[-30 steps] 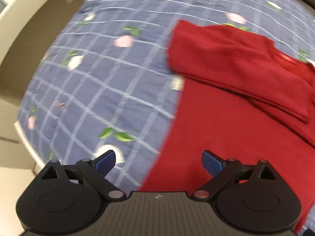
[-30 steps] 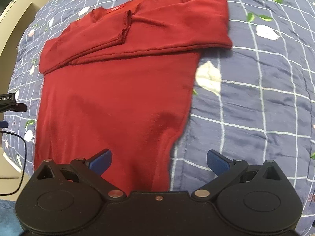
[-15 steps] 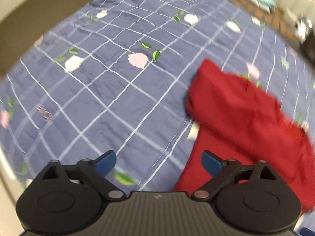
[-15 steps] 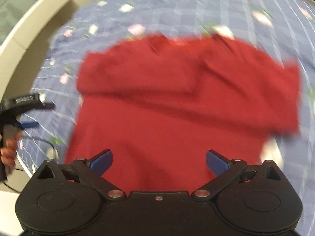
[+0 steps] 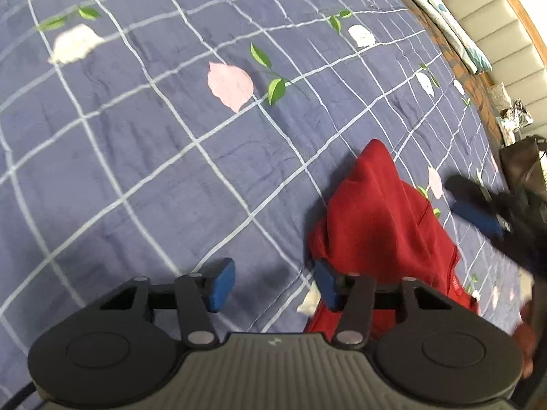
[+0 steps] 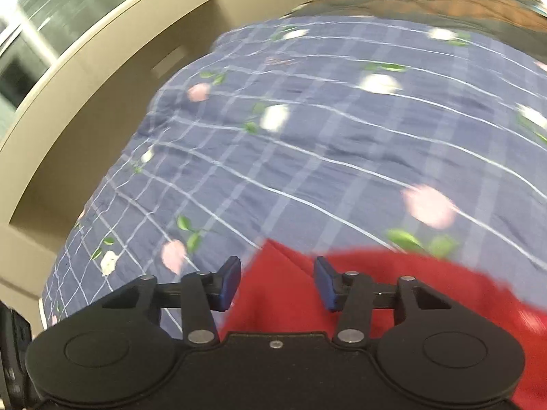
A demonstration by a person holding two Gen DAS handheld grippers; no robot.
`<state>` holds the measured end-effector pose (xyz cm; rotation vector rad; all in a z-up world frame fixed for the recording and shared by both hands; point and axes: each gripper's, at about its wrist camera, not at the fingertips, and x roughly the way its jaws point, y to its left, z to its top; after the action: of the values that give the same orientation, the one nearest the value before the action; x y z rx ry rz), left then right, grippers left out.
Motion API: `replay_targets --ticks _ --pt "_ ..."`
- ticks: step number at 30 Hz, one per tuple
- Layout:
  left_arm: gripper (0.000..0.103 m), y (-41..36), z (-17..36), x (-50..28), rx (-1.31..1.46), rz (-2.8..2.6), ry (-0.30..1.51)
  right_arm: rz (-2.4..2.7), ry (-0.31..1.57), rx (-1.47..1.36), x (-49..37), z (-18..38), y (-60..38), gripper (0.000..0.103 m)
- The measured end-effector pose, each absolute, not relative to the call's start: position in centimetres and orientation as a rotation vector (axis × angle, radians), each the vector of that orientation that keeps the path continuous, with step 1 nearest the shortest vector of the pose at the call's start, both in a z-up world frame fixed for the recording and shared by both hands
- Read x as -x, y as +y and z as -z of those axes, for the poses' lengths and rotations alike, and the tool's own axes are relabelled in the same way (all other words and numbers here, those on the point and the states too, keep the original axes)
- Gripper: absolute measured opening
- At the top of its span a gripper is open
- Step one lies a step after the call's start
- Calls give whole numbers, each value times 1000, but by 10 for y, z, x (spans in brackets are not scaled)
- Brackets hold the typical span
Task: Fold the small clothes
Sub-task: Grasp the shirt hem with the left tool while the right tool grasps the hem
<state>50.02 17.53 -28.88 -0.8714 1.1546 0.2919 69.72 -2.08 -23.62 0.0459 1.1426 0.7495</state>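
Surface: blue checked floral bedspread [image 5: 143, 157], beige wall panel [image 6: 102, 78] beyond its edge | red top [image 5: 379, 225] bunched on bedspread, at right | left gripper [image 5: 275, 282] spread, empty | right gripper [image 6: 277, 282] spread above red cloth, empty; view blurred.

Free room: wide bare stretch of the bedspread [image 5: 143, 157] is seen ahead and left.
Obstacle: red garment [image 5: 379, 225] is heaped at right.
Edge: headboard [image 5: 506, 30] is seen far right.
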Motion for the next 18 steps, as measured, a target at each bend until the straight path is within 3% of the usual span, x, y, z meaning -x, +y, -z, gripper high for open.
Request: replay_targets --ticks 4,7,8,18 --pt "44 184 301 -508 922 -267 1151 -786 1178 65 -709 257 27 44" --pt "42 188 304 -512 950 -254 1151 -785 1222 112 -707 269 42 15" --pt "41 188 304 -514 955 -251 1153 -789 1220 123 -702 271 42 1" --pt "38 190 311 -520 1064 -192 1154 -746 1150 -10 -697 244 -1 0"
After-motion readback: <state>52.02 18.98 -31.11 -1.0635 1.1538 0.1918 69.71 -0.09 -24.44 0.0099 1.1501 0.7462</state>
